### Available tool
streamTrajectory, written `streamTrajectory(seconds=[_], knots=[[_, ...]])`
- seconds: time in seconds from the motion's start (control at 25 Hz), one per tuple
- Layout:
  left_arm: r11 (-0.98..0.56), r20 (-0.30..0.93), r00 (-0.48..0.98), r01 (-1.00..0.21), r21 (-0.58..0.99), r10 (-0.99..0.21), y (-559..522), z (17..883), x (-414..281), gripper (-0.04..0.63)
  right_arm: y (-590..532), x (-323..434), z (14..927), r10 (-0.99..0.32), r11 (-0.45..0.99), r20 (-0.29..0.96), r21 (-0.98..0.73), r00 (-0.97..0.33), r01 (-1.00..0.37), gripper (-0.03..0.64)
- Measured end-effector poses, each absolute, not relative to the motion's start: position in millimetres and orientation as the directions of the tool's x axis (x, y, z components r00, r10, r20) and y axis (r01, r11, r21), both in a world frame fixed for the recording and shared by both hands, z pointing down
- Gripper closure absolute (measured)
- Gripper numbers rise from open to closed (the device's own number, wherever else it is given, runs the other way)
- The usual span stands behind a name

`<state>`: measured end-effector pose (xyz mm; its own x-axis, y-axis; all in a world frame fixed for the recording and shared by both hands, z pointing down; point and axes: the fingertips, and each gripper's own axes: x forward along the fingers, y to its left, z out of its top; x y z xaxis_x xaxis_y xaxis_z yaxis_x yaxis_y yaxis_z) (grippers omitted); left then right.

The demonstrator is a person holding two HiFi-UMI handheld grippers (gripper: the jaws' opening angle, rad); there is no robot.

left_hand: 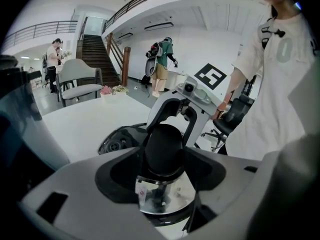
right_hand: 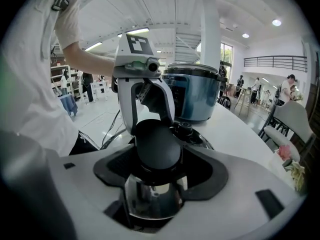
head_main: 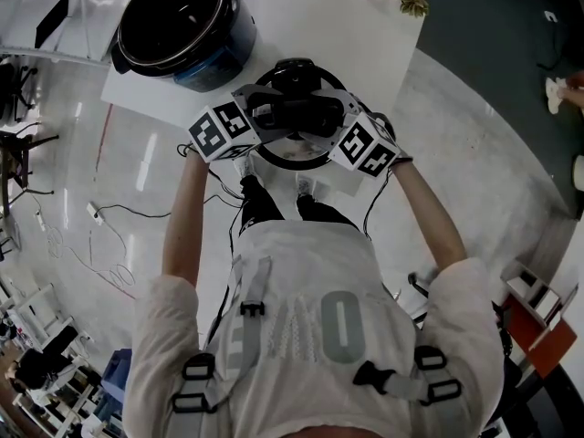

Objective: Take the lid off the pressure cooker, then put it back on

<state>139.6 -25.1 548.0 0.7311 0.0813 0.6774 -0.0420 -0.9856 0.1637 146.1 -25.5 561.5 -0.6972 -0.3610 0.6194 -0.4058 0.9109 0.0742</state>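
Your left hand-held gripper (head_main: 274,113) and right hand-held gripper (head_main: 326,119) clamp the black handle (right_hand: 157,145) from opposite sides, apparently to keep the round steel-and-black lid (head_main: 290,160) level, just beside the open dark-blue pressure cooker (head_main: 173,27).

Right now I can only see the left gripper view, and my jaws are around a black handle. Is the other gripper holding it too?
Observer: Yes. In the right gripper view, the right gripper has its jaws closed on the other end of the same handle.
Child: Where's the pot? Is anything on top of it?
Observer: In the head view, the pot sits at the far left of the table. It is open on top and dark inside.
Child: So is the lid near it?
Observer: No. The lid is apart from the pot, by the table's near edge, just in front of the person.
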Motion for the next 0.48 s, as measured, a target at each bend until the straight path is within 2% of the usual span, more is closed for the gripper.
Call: streamTrajectory(seconds=[0.12,0.24,0.36,0.48], knots=[[-0.993,0.683,0.729,-0.055,0.109,0.035,-29,539,136,0.339,-27,150,549,-0.356,0.915,0.642,0.092,-0.679,-0.393,0.296],[-0.992,0.612,0.789,-0.107,0.06,-0.048,-42,506,134,0.34,-31,148,523,-0.367,0.916,0.619,0.111,-0.694,-0.385,0.29],[-0.971,0.484,0.845,-0.231,-0.053,-0.228,-65,452,128,0.355,-39,138,489,-0.42,0.9,0.555,0.151,-0.718,-0.41,0.293],[-0.883,0.302,0.83,-0.429,-0.191,-0.468,-83,399,114,0.404,-55,130,451,-0.536,0.838,0.443,0.179,-0.718,-0.515,0.344]])
